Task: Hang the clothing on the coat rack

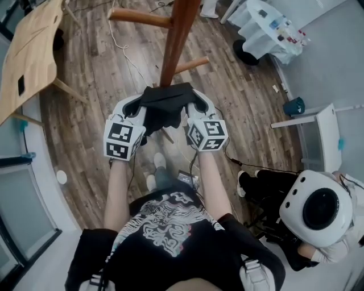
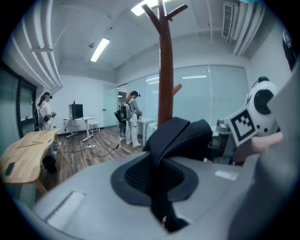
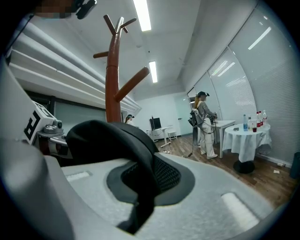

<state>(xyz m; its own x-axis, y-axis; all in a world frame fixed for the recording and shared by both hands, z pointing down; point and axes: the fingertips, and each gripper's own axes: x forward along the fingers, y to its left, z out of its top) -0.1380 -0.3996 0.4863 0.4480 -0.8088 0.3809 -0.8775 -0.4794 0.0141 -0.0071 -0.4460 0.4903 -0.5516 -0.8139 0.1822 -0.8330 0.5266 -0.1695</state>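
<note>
We hold the clothing, a black garment, bunched and stretched between both grippers in front of the chest. It hangs in the air, not on anything. Left gripper: jaws together, clamped on a fold of the black cloth, which runs out between them in its own view. Right gripper: same, jaws pinched on the other end of the cloth.

The coat rack, a brown wooden pole, stands at 12 o'clock from the grippers, near the garment. In the head view the cloth overlaps its lower part, and we can't tell if they touch. One peg sticks out toward 3 o'clock just above the clothing. Another peg goes toward 9 o'clock, further up the pole. Both are bare, nothing hung.

Progress as we judge it: pickup done, garment carried to the rack, hanging not yet done. Left to do: lift the cloth above a peg, drape or hook it over, open both grippers, and check it stays up
</note>
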